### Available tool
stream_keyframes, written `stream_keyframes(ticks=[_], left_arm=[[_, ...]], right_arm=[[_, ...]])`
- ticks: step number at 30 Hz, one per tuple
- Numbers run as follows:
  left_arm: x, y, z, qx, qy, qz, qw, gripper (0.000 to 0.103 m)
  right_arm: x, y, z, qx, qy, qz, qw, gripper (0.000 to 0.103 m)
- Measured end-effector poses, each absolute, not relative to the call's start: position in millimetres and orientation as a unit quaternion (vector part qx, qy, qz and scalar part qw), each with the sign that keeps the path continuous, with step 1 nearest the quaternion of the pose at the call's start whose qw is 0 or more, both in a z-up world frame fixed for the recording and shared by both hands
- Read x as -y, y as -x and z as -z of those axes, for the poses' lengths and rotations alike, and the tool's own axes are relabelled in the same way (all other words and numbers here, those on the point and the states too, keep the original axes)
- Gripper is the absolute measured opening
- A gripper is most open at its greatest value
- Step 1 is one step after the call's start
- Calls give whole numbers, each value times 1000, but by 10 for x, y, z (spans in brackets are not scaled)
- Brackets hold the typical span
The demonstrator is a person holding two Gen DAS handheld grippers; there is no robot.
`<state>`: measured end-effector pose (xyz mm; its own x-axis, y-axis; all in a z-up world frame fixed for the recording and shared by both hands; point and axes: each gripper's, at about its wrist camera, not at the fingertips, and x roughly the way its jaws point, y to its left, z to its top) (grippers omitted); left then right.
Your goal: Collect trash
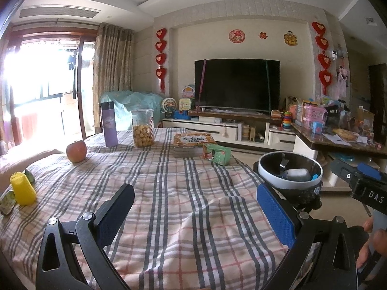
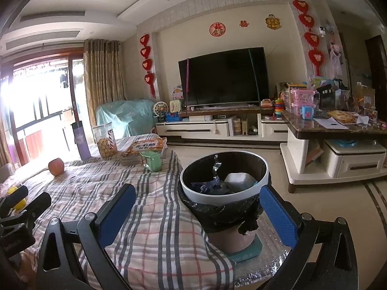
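Observation:
A white-rimmed trash bin (image 1: 290, 166) with a black liner stands beside the table's right edge; it holds crumpled wrappers and a white piece. In the right wrist view the bin (image 2: 225, 193) sits just ahead. My left gripper (image 1: 196, 215) is open and empty above the plaid tablecloth (image 1: 169, 193). My right gripper (image 2: 198, 215) is open and empty, straddling the table edge and the bin. A green crumpled packet (image 1: 216, 154) lies near the books; it also shows in the right wrist view (image 2: 152, 160). Small wrappers (image 1: 7, 201) lie at the far left by a yellow object (image 1: 23, 188).
On the table stand an apple (image 1: 76, 151), a purple flask (image 1: 109, 124), a biscuit jar (image 1: 142, 128) and a stack of books (image 1: 192, 142). A TV stand (image 2: 217, 126) and a cluttered side table (image 2: 338, 125) lie beyond.

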<state>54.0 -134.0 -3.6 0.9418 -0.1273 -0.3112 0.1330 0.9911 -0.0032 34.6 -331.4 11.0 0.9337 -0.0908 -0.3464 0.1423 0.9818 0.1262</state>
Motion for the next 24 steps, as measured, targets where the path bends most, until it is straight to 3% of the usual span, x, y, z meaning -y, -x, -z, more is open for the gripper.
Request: stream_keyframes(ticks=[24], left_arm=[[1356,-577,84,-158,-15,67,985,102]], right_arm=[[3309,-336,-140,-170,-72,57,981,103]])
